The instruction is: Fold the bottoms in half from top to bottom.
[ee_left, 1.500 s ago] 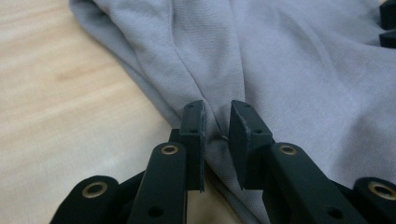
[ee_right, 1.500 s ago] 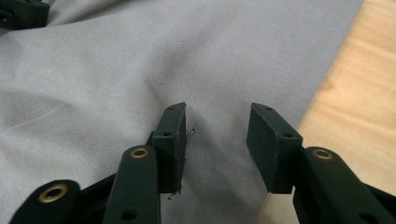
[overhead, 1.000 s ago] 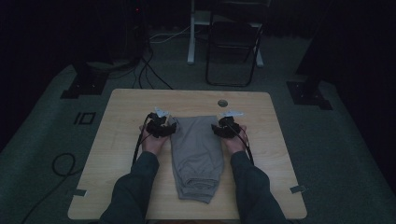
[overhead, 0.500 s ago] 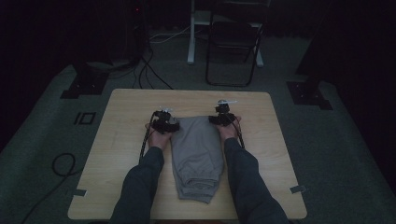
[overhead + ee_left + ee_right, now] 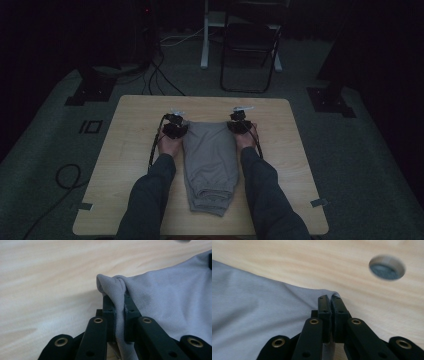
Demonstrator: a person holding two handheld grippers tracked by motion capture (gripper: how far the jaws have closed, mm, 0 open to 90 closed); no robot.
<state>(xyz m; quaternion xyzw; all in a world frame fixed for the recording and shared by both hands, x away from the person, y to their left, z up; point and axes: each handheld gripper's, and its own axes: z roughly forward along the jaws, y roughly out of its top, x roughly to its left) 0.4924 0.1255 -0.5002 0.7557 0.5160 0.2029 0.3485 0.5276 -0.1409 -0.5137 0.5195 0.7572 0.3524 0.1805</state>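
While both forearms reach in from the near edge, the scene runs left to right like this:

Table: pale wooden table (image 5: 125, 150) in a dim room, with a round hole (image 5: 387, 267) in its top showing in the right gripper view.

Left gripper: left gripper (image 5: 174, 127) sits at the far left corner of the cloth; in the left gripper view its jaws are pressed together on a bunched fold of the fabric (image 5: 119, 312).

Cloth: grey folded garment (image 5: 209, 162) lies along the middle of the table between the two forearms, far edge stretched between the grippers, near end rolled into thicker folds close to the table's near edge. Its weave shows fine and pale grey (image 5: 170, 297) up close.

Right gripper: right gripper (image 5: 240, 123) sits at the far right corner of the cloth; its jaws are closed on a thin edge of the fabric (image 5: 329, 315), the hole beyond and to their right.

Floor: cables (image 5: 160, 75) and a dark chair (image 5: 250, 45) stand beyond the table's far edge.
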